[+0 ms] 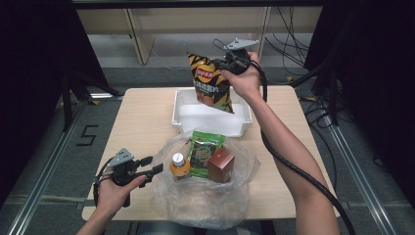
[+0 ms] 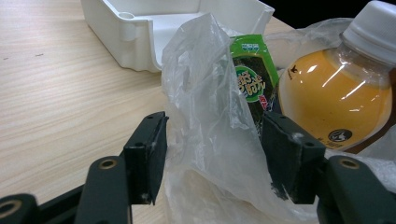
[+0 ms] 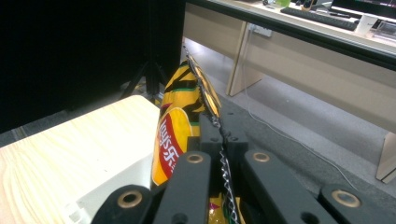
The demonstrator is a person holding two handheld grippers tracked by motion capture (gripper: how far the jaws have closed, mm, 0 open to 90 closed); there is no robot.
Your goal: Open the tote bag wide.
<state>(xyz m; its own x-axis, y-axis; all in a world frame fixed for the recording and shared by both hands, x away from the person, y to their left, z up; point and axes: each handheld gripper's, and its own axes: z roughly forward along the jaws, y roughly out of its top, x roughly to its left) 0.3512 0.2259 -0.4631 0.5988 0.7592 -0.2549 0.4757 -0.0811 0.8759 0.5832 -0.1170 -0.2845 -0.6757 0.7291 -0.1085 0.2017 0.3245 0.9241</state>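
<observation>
Wood-grain surface [image 1: 142, 122] carries everything, and the person works from its near edge. At the far side sits a white tray [image 1: 182, 117], bare inside, probably the place where unpacked items go. Nearer lies a clear plastic bag [image 1: 195, 200] with its mouth spread open; inside stand a brown box [image 1: 221, 165], a green snack packet [image 1: 203, 152] and a bottle of orange drink [image 1: 179, 166] with a pale cap. Above the tray hangs a yellow-and-black chip bag [image 1: 211, 83], its lower corner over the tray's hollow, apparently about to be lowered in. The right tool [image 1: 230, 62] is pressed together on the bag's crimped top seam, a hold that lets the light bag dangle freely. The left tool [image 1: 149, 169] rests at the plastic bag's left rim with its jaws spread; in the left gripper view a fold of film rises between the pads [image 2: 148, 154] without being pinched, likely ready to steady the opening.
</observation>
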